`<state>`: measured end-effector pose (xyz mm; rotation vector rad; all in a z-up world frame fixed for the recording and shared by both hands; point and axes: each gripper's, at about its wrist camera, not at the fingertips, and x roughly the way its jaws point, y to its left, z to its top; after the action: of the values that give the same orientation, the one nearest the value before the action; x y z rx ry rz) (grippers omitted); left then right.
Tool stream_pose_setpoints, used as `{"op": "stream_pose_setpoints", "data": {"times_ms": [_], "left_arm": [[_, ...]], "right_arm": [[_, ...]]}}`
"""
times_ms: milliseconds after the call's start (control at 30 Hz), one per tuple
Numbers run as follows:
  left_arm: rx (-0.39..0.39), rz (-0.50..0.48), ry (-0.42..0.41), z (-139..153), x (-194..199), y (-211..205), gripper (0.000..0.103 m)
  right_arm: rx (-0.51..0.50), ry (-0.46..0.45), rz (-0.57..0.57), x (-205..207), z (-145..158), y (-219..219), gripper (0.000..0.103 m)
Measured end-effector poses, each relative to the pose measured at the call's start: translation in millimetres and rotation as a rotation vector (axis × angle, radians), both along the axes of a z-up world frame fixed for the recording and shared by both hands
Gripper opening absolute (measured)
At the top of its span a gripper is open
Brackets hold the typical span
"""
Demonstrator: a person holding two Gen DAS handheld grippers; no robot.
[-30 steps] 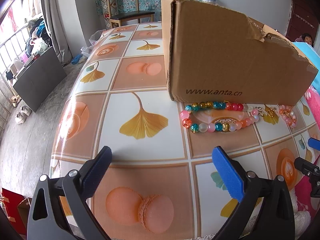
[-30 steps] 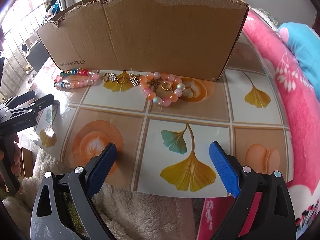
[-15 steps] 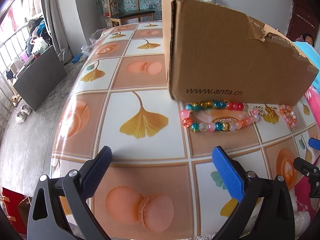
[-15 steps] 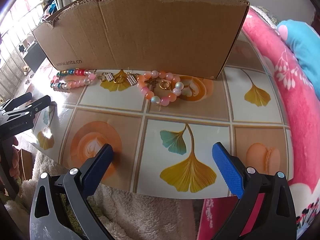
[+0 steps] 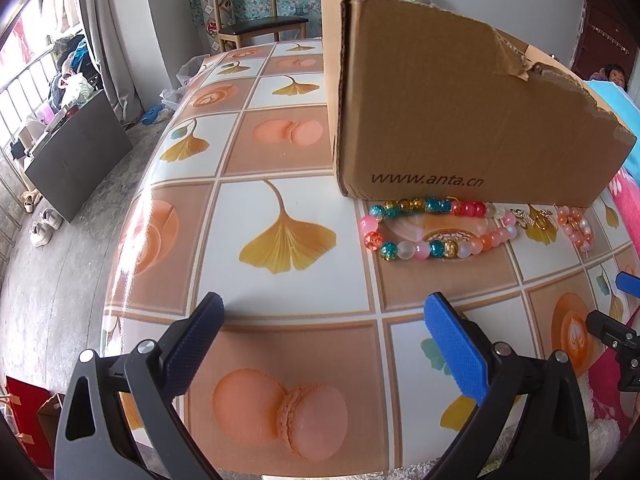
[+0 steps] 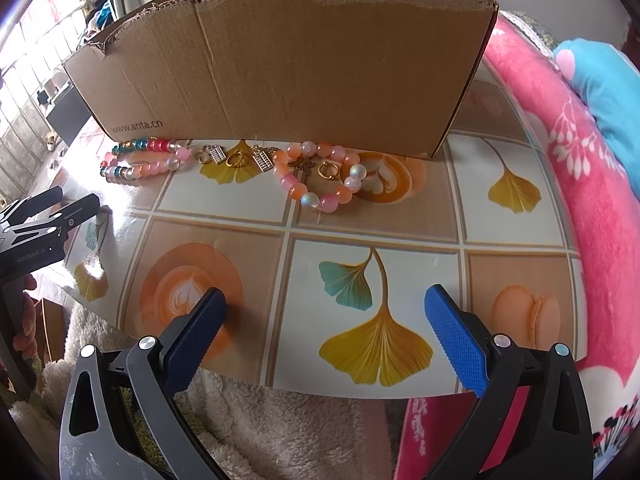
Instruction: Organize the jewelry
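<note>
One cardboard box (image 6: 280, 68) is stood on the patterned table (image 6: 400, 272), its torn upper rim uneven and its printed wall facing the grippers. All jewelry is laid in a row on the table directly against the foot of that wall; none is seen inside the box.

Two bead bracelets are counted. The multicolour bracelet (image 5: 436, 228) lies at the left end, its far side touching the box. The pink-and-orange bracelet (image 6: 320, 178) lies at the right end of the row. Between and within these, about seven small gold pieces are counted: two ladder-shaped charms (image 6: 262, 160), a heart-shaped charm (image 6: 203, 155), a butterfly charm (image 6: 303, 167) resting on the pink-and-orange bracelet, and two gold rings (image 6: 236, 158), one of them enclosed by that bracelet. The exact count is uncertain, since the pieces are small.

Both grippers are held at the near table edge, well apart from the jewelry. The left gripper (image 5: 320, 330) and the right gripper (image 6: 322, 322) are each spread wide with nothing between the pads.

Likely faults:
- A bracelet may be pinched on one bead only, so that it rolls out of the pads.
- The enclosed ring and the butterfly charm may be dragged or flicked off when the bracelet is lifted.
- The thin flat charms may be missed by the broad pads.
- The box may be pushed back if the fingers are driven against its wall.
</note>
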<state>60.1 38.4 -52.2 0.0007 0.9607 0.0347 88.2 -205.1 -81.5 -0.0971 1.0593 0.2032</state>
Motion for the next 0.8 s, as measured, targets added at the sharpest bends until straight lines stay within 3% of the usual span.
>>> {"op": "stream_pose_setpoints", "data": {"times_ms": [800], "left_arm": [[0.000,0.000,-0.001,0.2,-0.3,0.2,0.099]], "right_arm": [[-0.001,-0.003,0.003,-0.7,-0.5,-0.3,0.095]]}}
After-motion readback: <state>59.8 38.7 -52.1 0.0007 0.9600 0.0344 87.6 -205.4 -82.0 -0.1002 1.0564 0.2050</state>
